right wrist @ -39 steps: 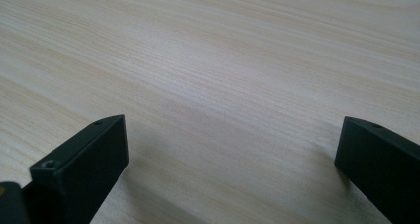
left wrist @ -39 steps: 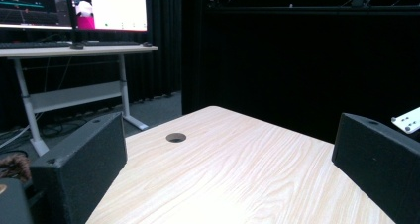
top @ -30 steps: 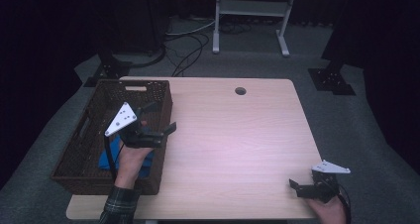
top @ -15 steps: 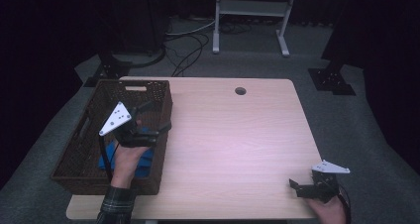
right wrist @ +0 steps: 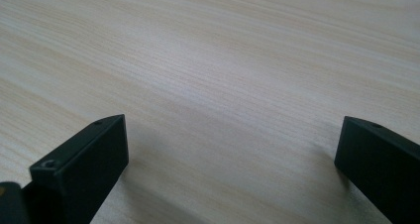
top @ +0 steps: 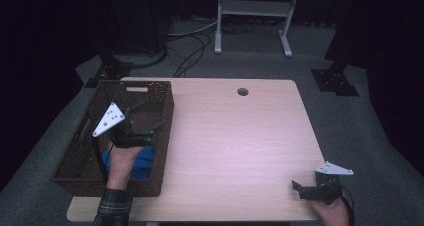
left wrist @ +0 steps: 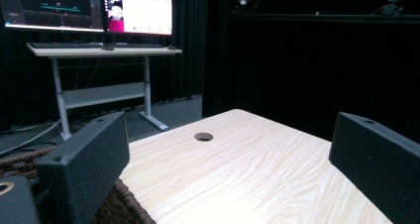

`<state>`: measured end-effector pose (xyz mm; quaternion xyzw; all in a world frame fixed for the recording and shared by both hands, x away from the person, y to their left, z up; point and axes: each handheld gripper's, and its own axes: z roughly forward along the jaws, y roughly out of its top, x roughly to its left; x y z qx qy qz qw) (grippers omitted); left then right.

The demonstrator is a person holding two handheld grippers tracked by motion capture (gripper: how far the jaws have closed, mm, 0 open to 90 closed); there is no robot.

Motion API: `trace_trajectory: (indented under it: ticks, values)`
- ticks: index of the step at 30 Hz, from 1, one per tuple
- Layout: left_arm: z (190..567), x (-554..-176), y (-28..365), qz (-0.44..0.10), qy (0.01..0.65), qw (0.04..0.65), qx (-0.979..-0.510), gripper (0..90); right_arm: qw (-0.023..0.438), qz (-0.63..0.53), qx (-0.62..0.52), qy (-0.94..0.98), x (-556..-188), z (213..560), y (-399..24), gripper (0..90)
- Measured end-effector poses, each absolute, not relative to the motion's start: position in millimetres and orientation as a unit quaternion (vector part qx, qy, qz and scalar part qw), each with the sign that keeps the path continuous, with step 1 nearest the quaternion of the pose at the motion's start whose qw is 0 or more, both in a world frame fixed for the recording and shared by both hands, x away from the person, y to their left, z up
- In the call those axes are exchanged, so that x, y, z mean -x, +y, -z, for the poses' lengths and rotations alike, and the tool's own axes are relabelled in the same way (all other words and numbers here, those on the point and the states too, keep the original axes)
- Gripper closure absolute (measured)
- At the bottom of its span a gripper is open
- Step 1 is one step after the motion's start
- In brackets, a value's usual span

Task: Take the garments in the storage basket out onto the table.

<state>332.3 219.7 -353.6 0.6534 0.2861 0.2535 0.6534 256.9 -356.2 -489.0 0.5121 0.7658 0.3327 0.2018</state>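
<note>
My left gripper [top: 150,117] hangs open above the right side of a dark brown wicker basket [top: 135,84], with nothing between its jaws. In the left gripper view the left gripper [left wrist: 228,149] looks across the wooden table [left wrist: 257,174], with the basket rim [left wrist: 124,209] just below. A blue object [top: 144,158] lies in the basket under the hand. My right gripper [top: 298,188] sits low at the table's near right corner, open and holding nothing. The right gripper [right wrist: 233,144] faces bare tabletop [right wrist: 223,60] in its own view.
A round cable hole [top: 243,92] sits near the table's far edge. Beyond the table stands a white desk frame [top: 252,8], with cables [top: 190,46] on the grey floor. A desk with lit monitors [left wrist: 99,6] shows in the left gripper view.
My left gripper has drifted slightly to the left over the basket. The right gripper has stayed where it was.
</note>
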Motion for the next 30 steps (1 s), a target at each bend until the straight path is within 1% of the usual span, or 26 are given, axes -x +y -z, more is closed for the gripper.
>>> trace_trajectory:
  ticks: [21, 30]
  values:
    - [355, -334, 235, -0.257, 0.308, 0.651, -0.644, 1.9, 0.202, -0.333, -0.513, 0.765, -257, 489, -356, 0.0]
    - [356, -334, 243, -0.274, 0.334, 0.636, -0.64, 1.9, 0.202, -0.333, -0.512, 0.765, -257, 489, -357, 0.0]
